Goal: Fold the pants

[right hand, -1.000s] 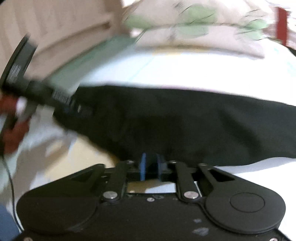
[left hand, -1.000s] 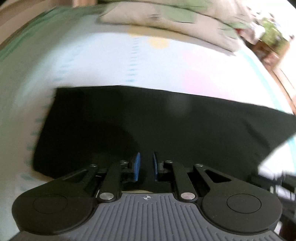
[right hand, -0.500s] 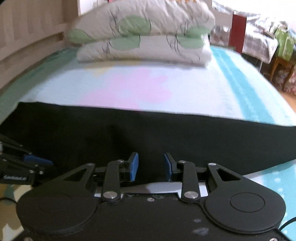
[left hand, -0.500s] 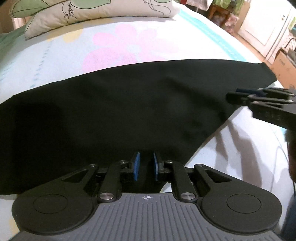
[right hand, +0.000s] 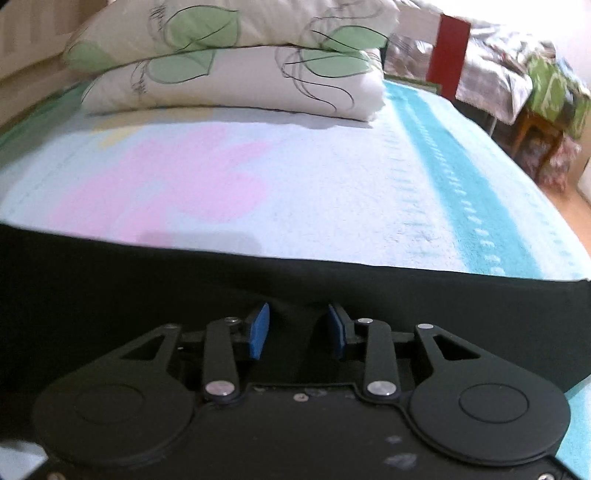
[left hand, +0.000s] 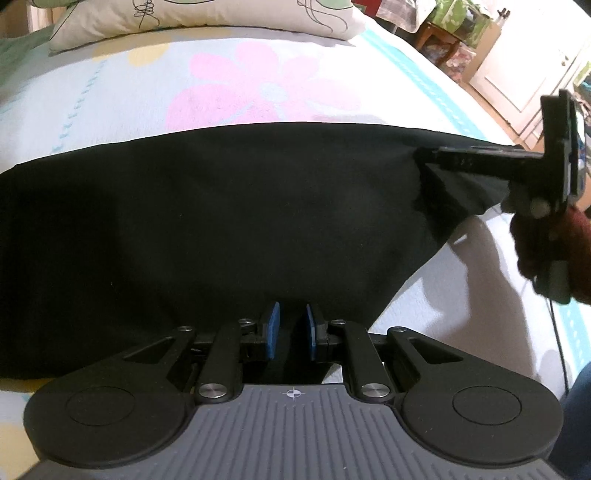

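Black pants (left hand: 229,229) lie flat across the bed, spread left to right. My left gripper (left hand: 291,328) sits over their near edge, its blue pads a small gap apart with black cloth between and under them. In the left wrist view the right gripper (left hand: 424,158) reaches in from the right at the pants' far right corner. In the right wrist view the pants (right hand: 110,280) fill the lower frame. My right gripper (right hand: 297,330) is open over the cloth, nothing pinched between its pads.
The bed has a pale blanket (right hand: 295,184) with pink flowers and a teal stripe. Two leaf-print pillows (right hand: 229,66) are stacked at the head. A wooden stool (left hand: 439,33) and a white door stand beyond the bed's right side.
Both views swung from blurred motion to steady. The right gripper opened wider and moved onto the pants' right end. The left gripper stayed at the near edge, jaws slightly wider.
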{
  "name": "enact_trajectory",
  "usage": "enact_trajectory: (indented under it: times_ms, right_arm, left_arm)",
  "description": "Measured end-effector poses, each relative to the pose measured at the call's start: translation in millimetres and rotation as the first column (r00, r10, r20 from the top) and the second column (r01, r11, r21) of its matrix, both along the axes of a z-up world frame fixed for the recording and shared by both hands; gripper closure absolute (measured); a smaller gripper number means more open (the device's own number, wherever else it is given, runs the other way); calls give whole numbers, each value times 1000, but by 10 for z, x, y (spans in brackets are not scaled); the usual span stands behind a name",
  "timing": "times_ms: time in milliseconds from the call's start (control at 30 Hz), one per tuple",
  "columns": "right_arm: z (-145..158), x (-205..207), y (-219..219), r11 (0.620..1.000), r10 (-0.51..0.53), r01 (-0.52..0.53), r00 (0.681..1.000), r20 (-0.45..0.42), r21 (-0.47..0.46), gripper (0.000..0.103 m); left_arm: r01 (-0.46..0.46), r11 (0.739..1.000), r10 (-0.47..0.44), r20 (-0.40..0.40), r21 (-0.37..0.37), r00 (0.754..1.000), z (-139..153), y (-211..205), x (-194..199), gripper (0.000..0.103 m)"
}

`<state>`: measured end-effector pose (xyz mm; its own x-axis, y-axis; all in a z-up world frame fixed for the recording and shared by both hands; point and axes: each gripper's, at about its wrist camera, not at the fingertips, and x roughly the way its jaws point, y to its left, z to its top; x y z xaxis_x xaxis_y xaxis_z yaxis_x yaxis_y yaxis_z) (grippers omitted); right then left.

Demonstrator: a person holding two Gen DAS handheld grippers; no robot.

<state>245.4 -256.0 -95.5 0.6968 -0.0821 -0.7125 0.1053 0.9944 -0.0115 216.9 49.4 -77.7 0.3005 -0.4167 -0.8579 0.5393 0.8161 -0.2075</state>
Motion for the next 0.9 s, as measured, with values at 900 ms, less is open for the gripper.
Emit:
enact_trajectory:
  times_ms: [900]
  right_arm:
    - [129,-998,-1945,931,-347,327,931,114,161,59]
  left_arm:
    - [14,998,-13,-15,61,1000,4,-305,60,87]
